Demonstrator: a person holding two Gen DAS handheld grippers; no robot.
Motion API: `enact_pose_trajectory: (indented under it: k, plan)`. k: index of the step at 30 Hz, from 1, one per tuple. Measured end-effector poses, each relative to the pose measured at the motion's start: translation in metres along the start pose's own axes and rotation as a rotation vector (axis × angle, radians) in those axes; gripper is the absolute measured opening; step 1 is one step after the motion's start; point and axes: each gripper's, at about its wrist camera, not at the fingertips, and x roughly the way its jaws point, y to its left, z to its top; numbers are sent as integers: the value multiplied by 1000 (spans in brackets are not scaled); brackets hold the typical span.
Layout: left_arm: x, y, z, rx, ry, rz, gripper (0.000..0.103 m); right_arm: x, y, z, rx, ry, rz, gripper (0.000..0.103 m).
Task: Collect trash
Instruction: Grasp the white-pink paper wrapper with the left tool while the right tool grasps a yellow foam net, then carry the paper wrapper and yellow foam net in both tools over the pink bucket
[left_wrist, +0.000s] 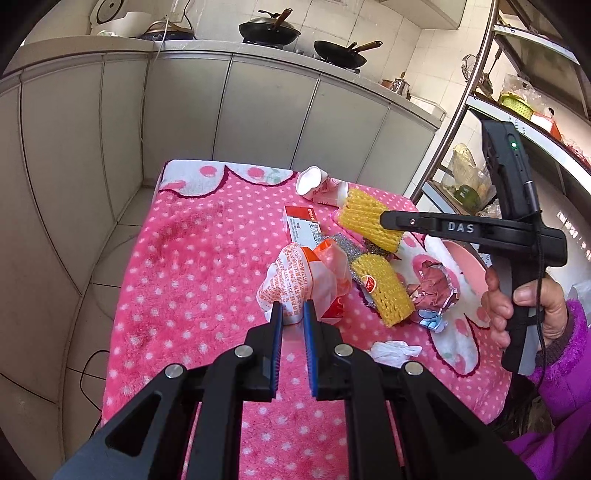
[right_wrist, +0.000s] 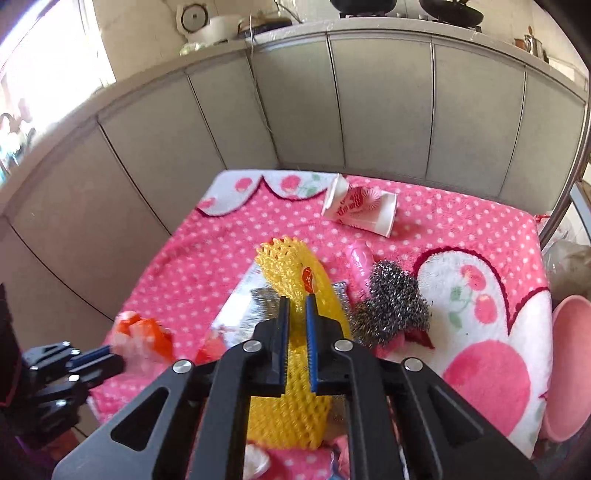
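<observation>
Trash lies on a pink dotted blanket (left_wrist: 192, 258). My left gripper (left_wrist: 293, 308) is shut on a crumpled orange-and-white wrapper (left_wrist: 306, 280), pinching its near edge. My right gripper (right_wrist: 297, 304) is shut on a yellow foam fruit net (right_wrist: 295, 280); in the left wrist view it grips that net (left_wrist: 364, 218) and holds it lifted. A second yellow net (left_wrist: 384, 291), a red-and-white box (left_wrist: 301, 225), a steel scourer (right_wrist: 395, 299), a crushed paper cup (right_wrist: 360, 208), foil wrappers (left_wrist: 436, 291) and a white tissue (left_wrist: 395, 350) lie around.
A pink plate (right_wrist: 569, 369) sits at the blanket's right edge. Grey cabinet doors (left_wrist: 258, 110) stand behind, with woks (left_wrist: 269, 29) on the counter. A metal shelf rack (left_wrist: 476, 74) stands at the right.
</observation>
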Motion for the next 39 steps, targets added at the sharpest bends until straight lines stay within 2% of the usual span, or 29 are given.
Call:
enact_pose_trajectory:
  k: [6, 11, 17, 22, 26, 33, 39]
  plan:
    - [-6, -12, 3, 13, -10, 5, 10, -41, -14, -9, 114, -48, 119, 9]
    - [-12, -27, 13, 32, -27, -11, 10, -80, -31, -20, 160, -120, 108, 9]
    - [-9, -57, 27, 67, -31, -50, 10, -121, -71, -42, 240, -189, 29, 9]
    - [4, -99, 43, 121, -21, -110, 10, -148, -119, -71, 348, -234, -49, 9]
    - [19, -143, 53, 188, -18, -171, 10, -170, -157, -96, 424, -270, -135, 9]
    - [62, -226, 69, 274, 36, -252, 10, -192, -217, -133, 543, -315, -225, 9]
    - [110, -297, 69, 343, 101, -296, 10, -188, -250, -149, 585, -318, -252, 9]
